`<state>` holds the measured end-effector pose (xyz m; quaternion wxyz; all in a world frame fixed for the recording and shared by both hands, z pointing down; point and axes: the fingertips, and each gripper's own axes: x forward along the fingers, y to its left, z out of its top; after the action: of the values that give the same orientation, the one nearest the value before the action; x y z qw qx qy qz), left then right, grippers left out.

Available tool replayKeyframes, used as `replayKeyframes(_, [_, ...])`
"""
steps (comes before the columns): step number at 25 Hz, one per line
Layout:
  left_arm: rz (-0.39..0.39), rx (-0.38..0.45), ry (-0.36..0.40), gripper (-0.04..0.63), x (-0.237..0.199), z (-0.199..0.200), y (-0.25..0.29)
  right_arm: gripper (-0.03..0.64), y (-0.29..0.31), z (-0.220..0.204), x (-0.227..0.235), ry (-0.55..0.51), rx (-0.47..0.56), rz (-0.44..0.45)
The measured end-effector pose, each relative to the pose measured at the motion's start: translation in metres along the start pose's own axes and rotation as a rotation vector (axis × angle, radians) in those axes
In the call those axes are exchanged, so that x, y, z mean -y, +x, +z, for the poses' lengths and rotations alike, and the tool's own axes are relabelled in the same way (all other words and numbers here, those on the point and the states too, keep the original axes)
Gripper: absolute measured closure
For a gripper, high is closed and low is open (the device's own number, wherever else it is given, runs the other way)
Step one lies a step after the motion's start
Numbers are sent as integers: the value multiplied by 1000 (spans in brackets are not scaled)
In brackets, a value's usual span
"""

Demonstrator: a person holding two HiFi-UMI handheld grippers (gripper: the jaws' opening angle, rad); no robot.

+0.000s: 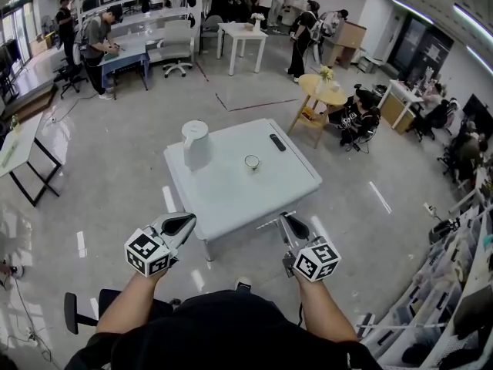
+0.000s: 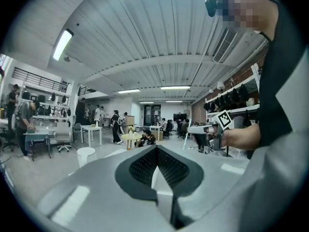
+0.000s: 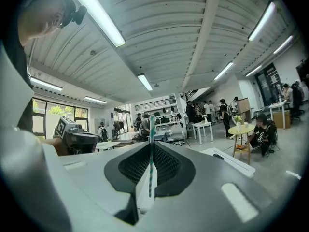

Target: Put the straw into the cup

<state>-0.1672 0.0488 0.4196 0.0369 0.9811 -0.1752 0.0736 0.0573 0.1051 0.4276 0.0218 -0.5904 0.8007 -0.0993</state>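
Right gripper view: the right gripper point(image 3: 150, 178) has its jaws closed on the straw point(image 3: 151, 144), a thin teal-and-white striped tube. It is pinched near its lower part, and most of its length stands out beyond the jaw tips, in line with them. This hold probably leaves a long free end to lower into a narrow opening. The left gripper point(image 2: 155, 170) has its jaws brought together with nothing between them. It appears idle, and the task sentence gives it no part.

In the head view both grippers are held low and close to the body, apart from each other and short of the near edge of the white table point(image 1: 231, 199). Neither touches the table.

The cup point(image 1: 252, 162) stands upright near the middle of the table, mouth up and apart from everything else, so it can be approached from above. It is too small here to tell whether it holds anything. A white jug point(image 1: 195, 145) stands to its left. Farther back and to the right, a dark remote-like item point(image 1: 277, 142) lies flat. Neither blocks the path to the cup.

Judged stage: approach — the straw is gripped but is well apart from the cup. The next move calls for carrying the straw over the table, tipping its free end down and lining it up inside the rim before the jaws let go.

Beyond the table, people and other furniture fill the room.
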Motion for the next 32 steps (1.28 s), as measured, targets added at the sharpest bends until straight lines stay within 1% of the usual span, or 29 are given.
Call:
replayKeyframes(16, [-16, -33, 2, 594, 1, -2, 34, 572, 9, -10, 30, 16, -21, 14])
replayKeyframes(26, [-15, -47, -21, 594, -14, -4, 52, 572, 27, -10, 45, 24, -37, 18])
replayKeyframes(32, [-11, -56, -38, 594, -17, -15, 65, 572, 33, -15, 59, 25, -42, 22])
